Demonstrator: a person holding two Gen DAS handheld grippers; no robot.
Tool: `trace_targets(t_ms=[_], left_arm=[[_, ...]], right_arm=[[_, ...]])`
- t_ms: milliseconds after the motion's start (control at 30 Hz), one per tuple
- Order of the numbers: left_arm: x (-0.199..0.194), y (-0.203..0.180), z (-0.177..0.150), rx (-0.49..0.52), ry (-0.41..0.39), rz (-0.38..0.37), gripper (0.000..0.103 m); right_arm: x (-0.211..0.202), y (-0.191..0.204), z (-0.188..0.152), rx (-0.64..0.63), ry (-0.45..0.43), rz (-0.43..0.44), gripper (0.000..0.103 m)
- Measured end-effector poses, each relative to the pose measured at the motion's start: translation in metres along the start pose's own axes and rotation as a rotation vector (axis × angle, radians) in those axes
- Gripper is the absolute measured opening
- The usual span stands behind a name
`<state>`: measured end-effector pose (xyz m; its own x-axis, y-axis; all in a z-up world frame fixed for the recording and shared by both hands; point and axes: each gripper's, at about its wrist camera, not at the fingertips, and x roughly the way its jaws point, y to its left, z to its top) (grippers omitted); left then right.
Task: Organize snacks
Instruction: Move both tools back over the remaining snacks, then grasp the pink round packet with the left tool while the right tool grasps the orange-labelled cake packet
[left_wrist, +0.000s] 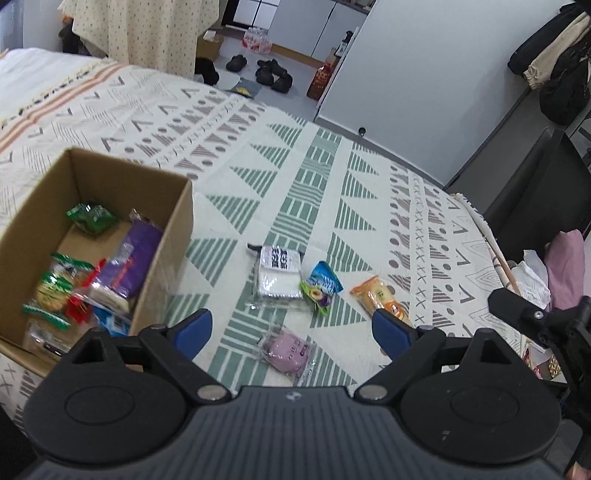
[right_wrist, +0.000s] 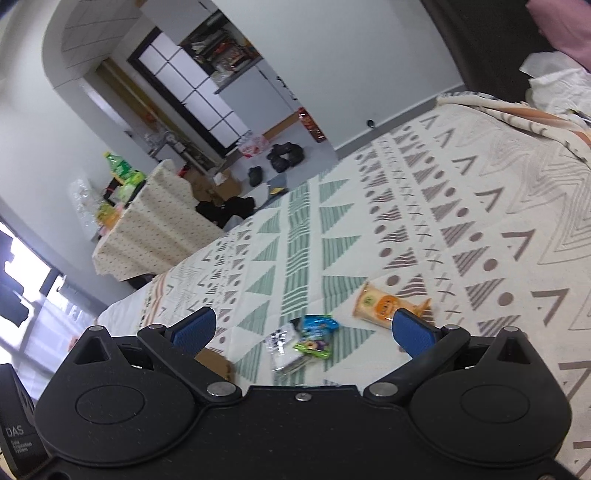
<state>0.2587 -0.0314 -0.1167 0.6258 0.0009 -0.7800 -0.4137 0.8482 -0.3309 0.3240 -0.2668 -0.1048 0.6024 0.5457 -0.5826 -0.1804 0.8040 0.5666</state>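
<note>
A cardboard box (left_wrist: 173, 236) stands on the patterned bedspread at the left, holding several snack packs, among them a purple one (left_wrist: 136, 258) and a green one (left_wrist: 92, 218). On the cloth lie a white pack (left_wrist: 277, 277), a blue and green pack (left_wrist: 321, 288), an orange pack (left_wrist: 376, 295) and a pink bun pack (left_wrist: 288, 350). My left gripper (left_wrist: 291, 332) hangs open above the pink pack, empty. My right gripper (right_wrist: 303, 332) is open and empty over the white pack (right_wrist: 284, 347), the blue and green pack (right_wrist: 317, 336) and the orange pack (right_wrist: 384, 302). Part of the right gripper (left_wrist: 532, 317) shows at the right edge.
The bedspread (left_wrist: 332, 177) stretches far beyond the packs. A corner of the box (right_wrist: 218, 363) shows under the right gripper. Pillows and crumpled cloth (left_wrist: 554, 269) lie at the right. Beyond the bed edge are shoes (left_wrist: 273, 74) on the floor and a cloth-covered table (right_wrist: 155, 225).
</note>
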Motion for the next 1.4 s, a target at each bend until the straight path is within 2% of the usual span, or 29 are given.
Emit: trace_targets(t_ms=[433, 567, 767, 867, 900, 1033, 1400], left_arm=[[0.059, 0.007, -0.017, -0.041, 0.108, -0.029, 0.088], [0.078, 0.012, -0.020, -0.085, 0.152, -0.057, 0.080], [0.104, 0.019, -0.025, -0.100, 0.203, -0.049, 0.067], [0.112, 0.021, -0.025, -0.095, 0.197, -0.042, 0.063], [0.113, 0.020, -0.024, -0.085, 0.189, -0.038, 0.056], [0.117, 0.020, -0.017, -0.087, 0.186, -0.031, 0.039], [0.118, 0.022, -0.003, -0.081, 0.206, -0.034, 0.034]], right_arm=[[0.033, -0.021, -0.002, 0.018, 0.057, -0.106, 0.102], [0.052, -0.030, -0.004, 0.017, 0.099, -0.153, 0.101], [0.068, -0.034, -0.002, 0.017, 0.115, -0.166, 0.100], [0.079, -0.037, -0.004, 0.015, 0.138, -0.177, 0.098], [0.083, -0.038, -0.004, 0.015, 0.145, -0.179, 0.098], [0.095, -0.039, -0.004, 0.002, 0.152, -0.190, 0.098], [0.123, -0.036, 0.009, -0.065, 0.075, -0.185, 0.098]])
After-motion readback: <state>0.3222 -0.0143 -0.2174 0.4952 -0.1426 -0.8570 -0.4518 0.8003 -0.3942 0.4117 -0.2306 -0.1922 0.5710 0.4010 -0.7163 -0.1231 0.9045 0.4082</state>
